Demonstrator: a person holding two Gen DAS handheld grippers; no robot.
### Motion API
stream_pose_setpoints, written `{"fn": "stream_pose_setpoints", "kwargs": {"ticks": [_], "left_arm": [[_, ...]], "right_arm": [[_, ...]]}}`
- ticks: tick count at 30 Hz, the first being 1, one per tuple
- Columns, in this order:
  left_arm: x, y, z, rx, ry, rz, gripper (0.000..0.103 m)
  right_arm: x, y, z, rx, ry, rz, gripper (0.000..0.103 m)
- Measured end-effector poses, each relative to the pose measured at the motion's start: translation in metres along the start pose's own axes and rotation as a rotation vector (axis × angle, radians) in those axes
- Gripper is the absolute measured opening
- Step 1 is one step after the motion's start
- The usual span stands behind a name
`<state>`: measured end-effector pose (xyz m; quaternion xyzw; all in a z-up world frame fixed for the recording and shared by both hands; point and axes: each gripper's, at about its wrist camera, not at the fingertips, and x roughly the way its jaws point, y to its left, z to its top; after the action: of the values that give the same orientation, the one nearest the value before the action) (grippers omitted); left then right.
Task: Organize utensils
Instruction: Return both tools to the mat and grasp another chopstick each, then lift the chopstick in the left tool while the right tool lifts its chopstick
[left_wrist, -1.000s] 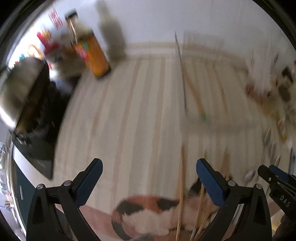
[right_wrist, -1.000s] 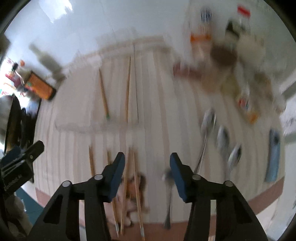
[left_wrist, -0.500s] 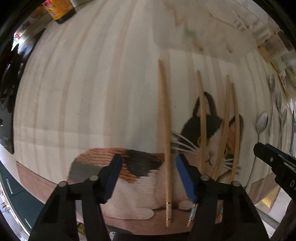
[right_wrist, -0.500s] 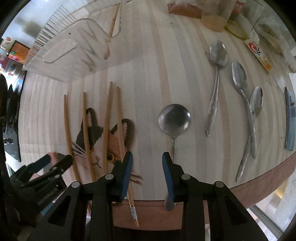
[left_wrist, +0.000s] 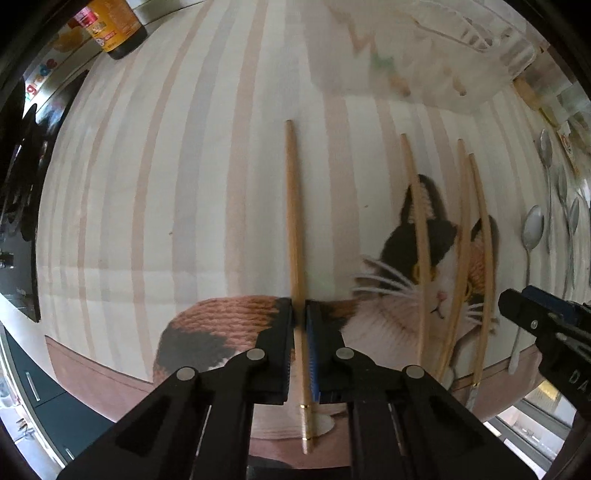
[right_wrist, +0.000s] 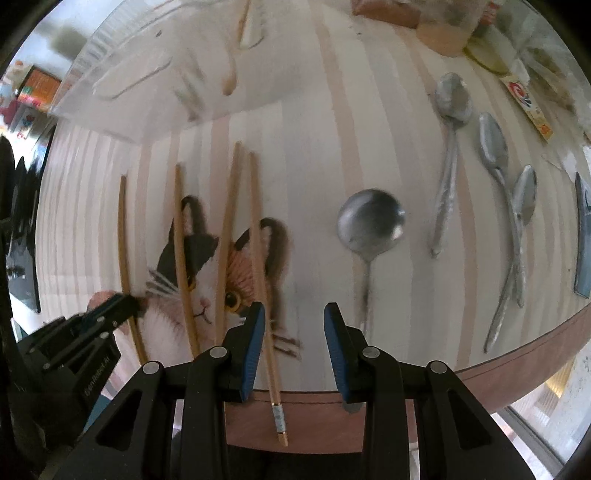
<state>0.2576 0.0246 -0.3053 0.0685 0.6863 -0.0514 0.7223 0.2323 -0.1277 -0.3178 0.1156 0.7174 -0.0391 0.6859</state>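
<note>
Black left gripper (left_wrist: 299, 325) pinched leftmost wooden chopstick (left_wrist: 295, 236) lying on striped cat-print mat (left_wrist: 147, 184); right gripper (right_wrist: 294, 325) hung spread above mat, rightmost wooden chopstick (right_wrist: 260, 254) under its left finger

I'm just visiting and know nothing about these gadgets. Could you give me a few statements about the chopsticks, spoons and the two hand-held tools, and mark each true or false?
1. The left tool is clamped on the leftmost wooden chopstick. True.
2. The right tool holds the round-bowled metal spoon. False: it is open, holding nothing.
3. Four wooden chopsticks lie on the cat-print striped mat. True.
4. The clear plastic tray is empty. False: at least one chopstick lies in it.
5. All spoons lie left of the chopsticks. False: they lie to the right.
</note>
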Motion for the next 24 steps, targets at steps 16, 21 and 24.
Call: {"fn": "stream_pose_setpoints", "kwargs": {"ticks": [16, 21, 24], "left_arm": [[0.002, 0.032, -0.01, 0.035, -0.003, -0.021, 0.005], [0.003, 0.032, -0.01, 0.033, -0.007, -0.035, 0.006], [0.002, 0.033, -0.015, 0.032, -0.003, -0.05, 0.01]], "right_arm": [[0.022, 0.028, -0.024, -0.06, 0.028, -0.161, 0.007], [0.018, 0.023, -0.018, -0.046, 0.064, -0.161, 0.008], [0.018, 0.01, -0.027, -0.045, 0.065, -0.162, 0.008]]}}
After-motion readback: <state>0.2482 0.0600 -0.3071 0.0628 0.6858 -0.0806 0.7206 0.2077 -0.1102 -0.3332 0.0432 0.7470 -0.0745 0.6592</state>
